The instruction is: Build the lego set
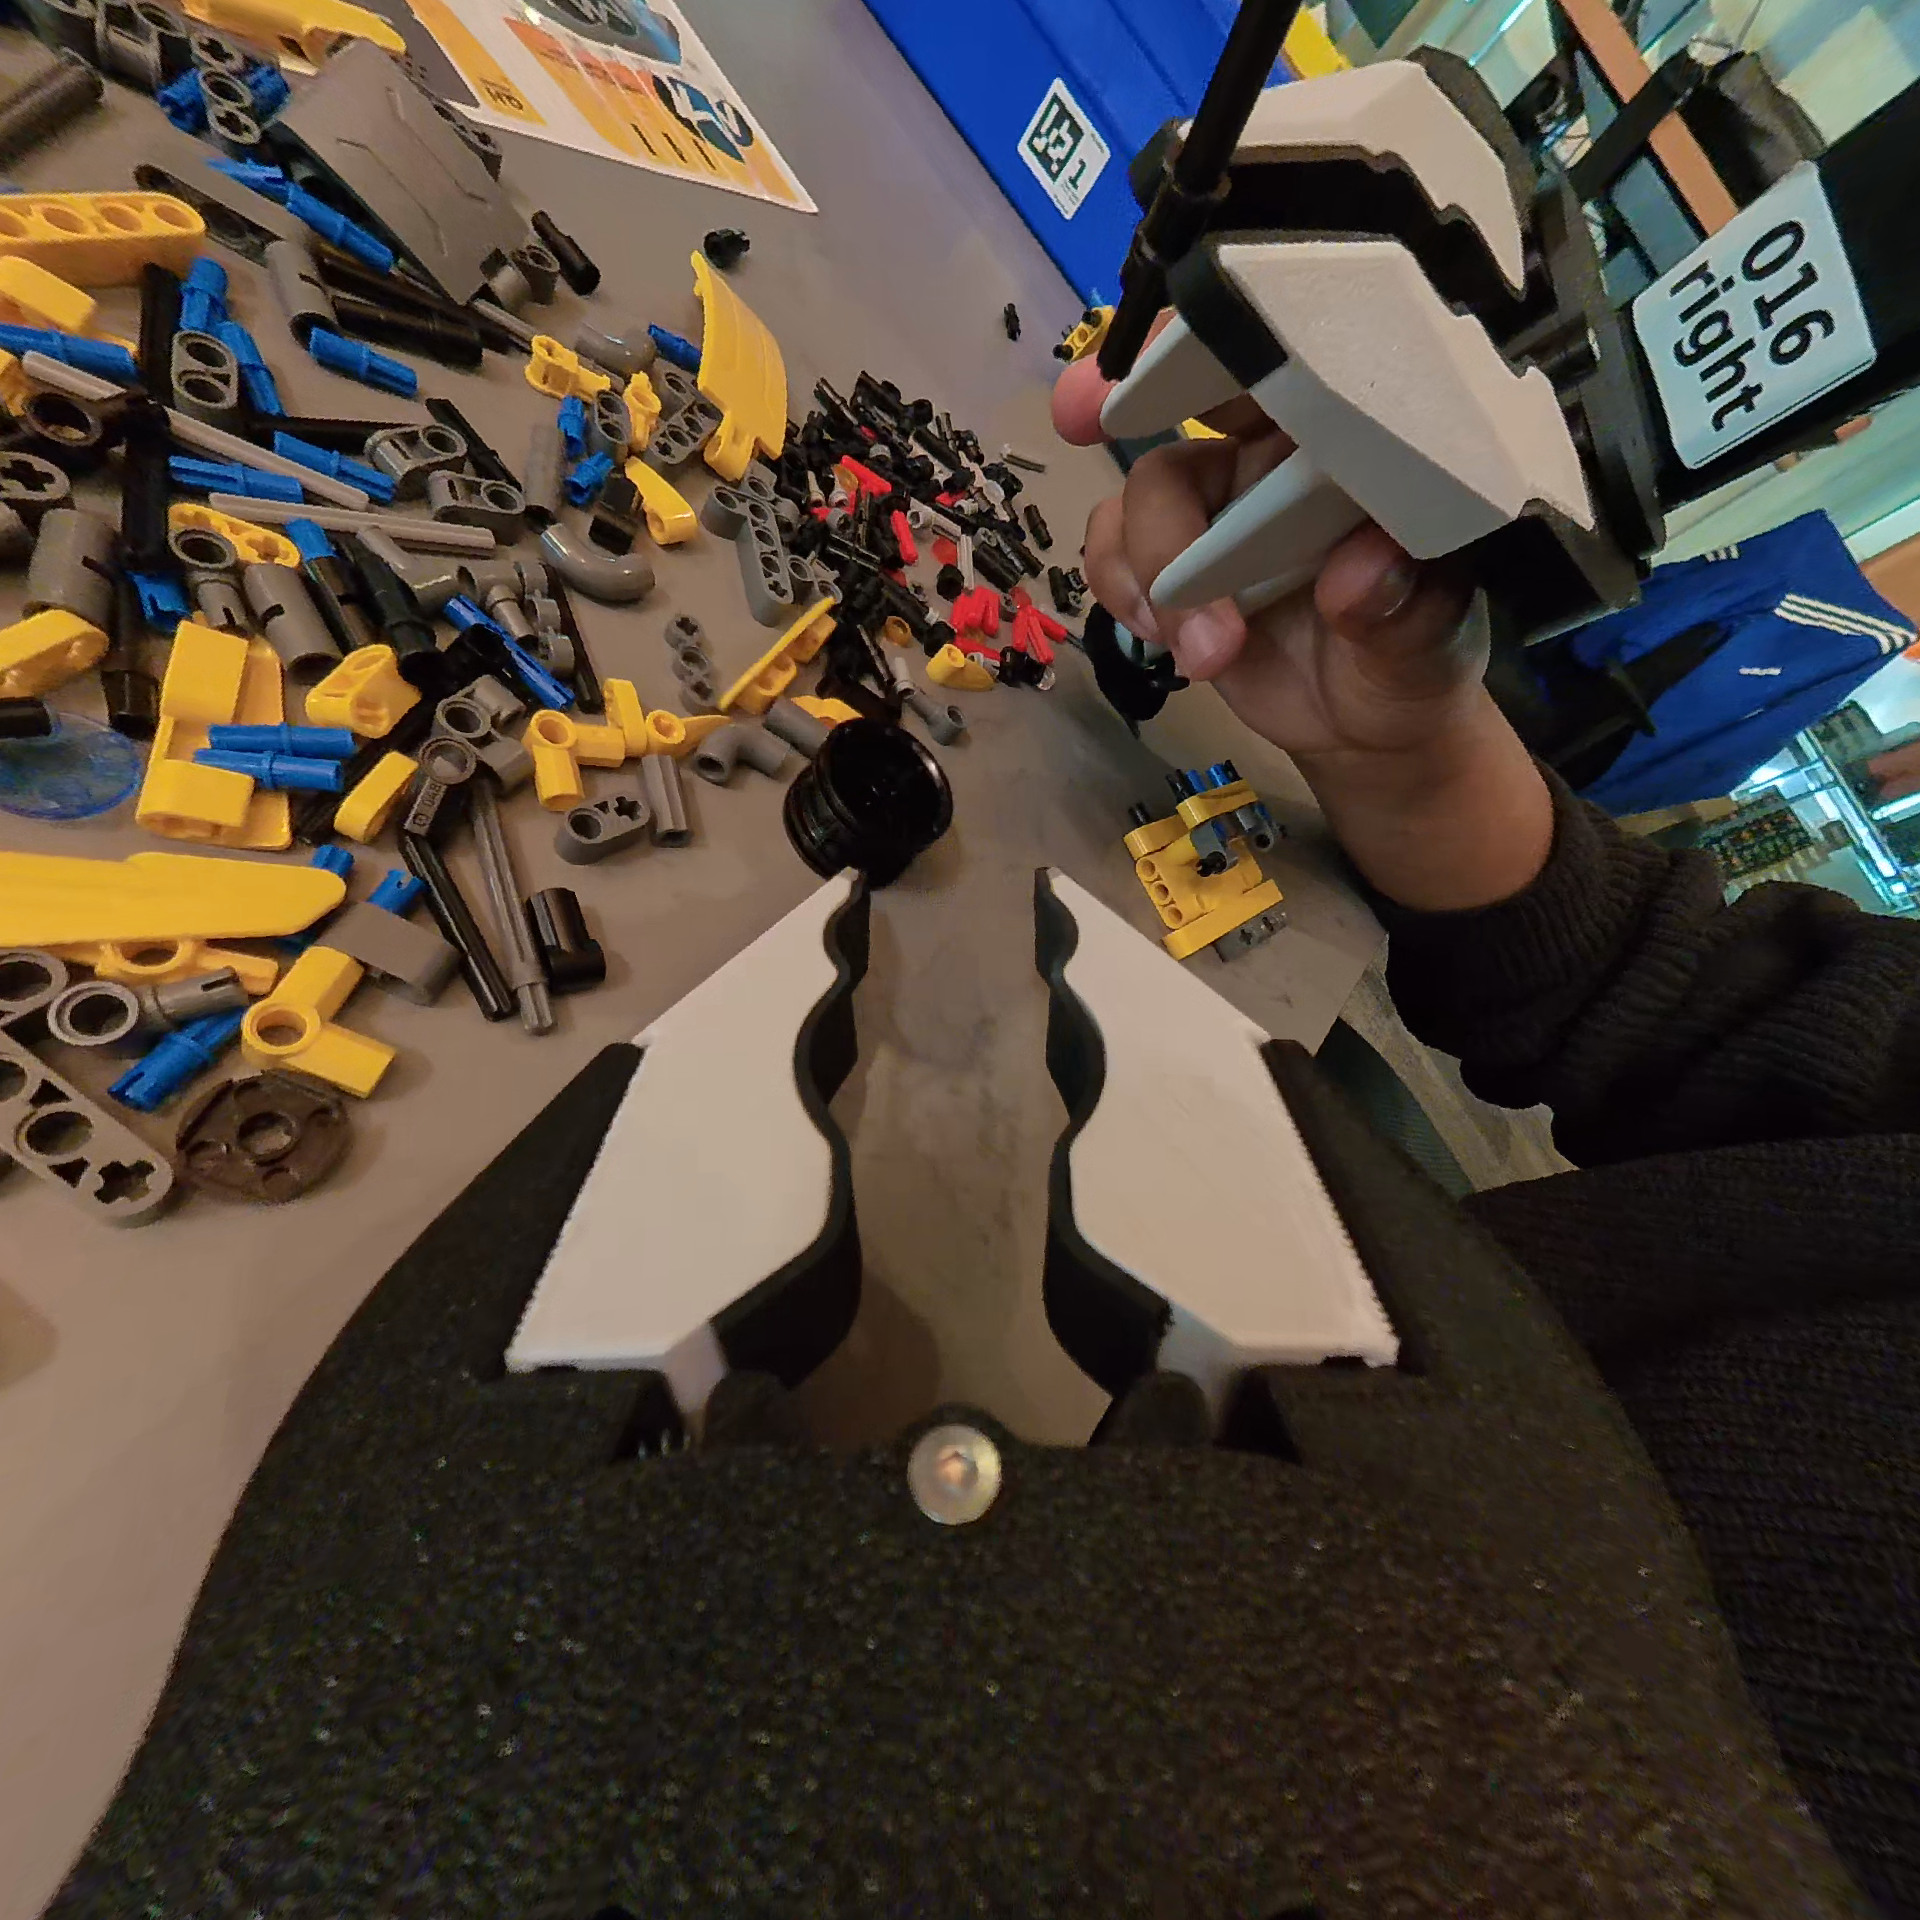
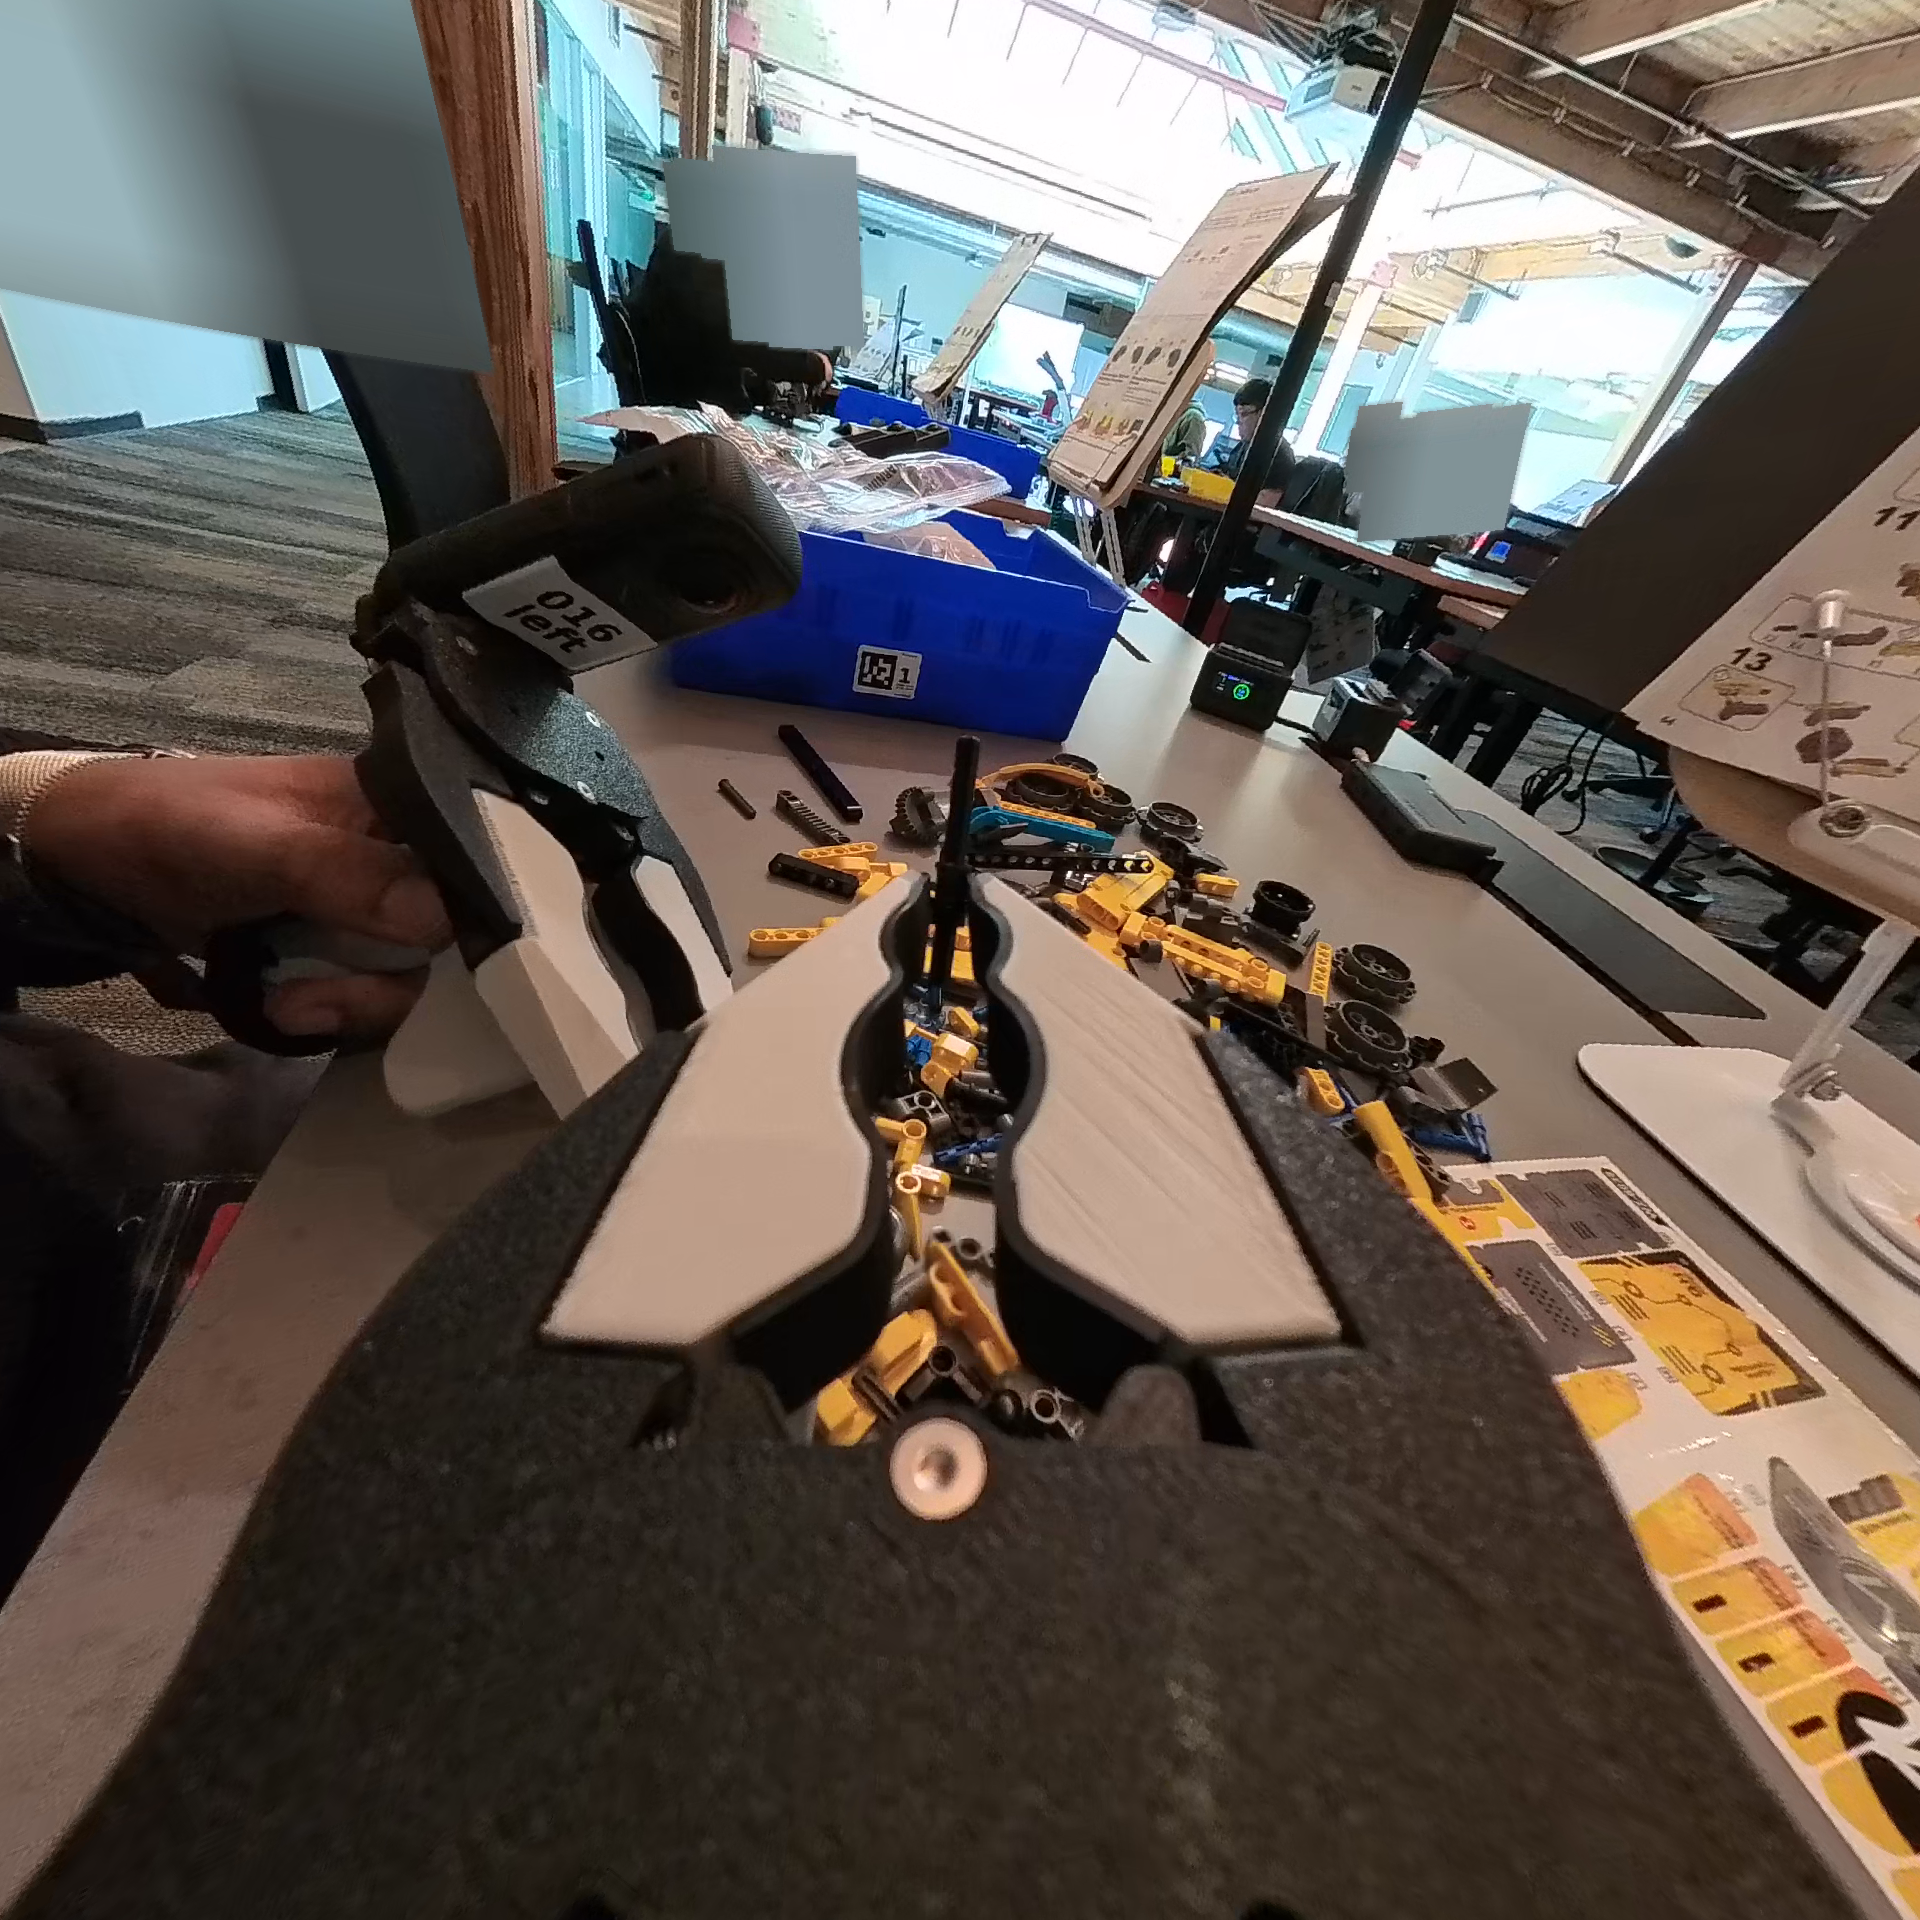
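My right gripper (image 2: 948, 896) is shut on a thin black axle (image 2: 954, 831) that stands up between its fingertips, held above a pile of yellow, grey, blue and black building parts (image 2: 935, 1143). In the left wrist view the right gripper (image 1: 1179, 213) and its axle (image 1: 1205, 156) are raised at the upper right. My left gripper (image 1: 951, 894) is open and empty, low over the grey table. A black wheel hub (image 1: 868, 800) lies just beyond its left fingertip. A small yellow and blue assembly (image 1: 1205, 862) sits to its right. The left gripper also shows in the right wrist view (image 2: 686, 987).
Loose parts (image 1: 364, 520) cover the table's left half. A blue bin (image 2: 935, 634) stands at the back. A sticker sheet (image 2: 1662, 1351) lies at the right, and an instruction page on a white stand (image 2: 1766, 665) beyond it. The table edge (image 1: 1340, 997) is near the small assembly. My hands' fingertips stand some 10 cm from each other.
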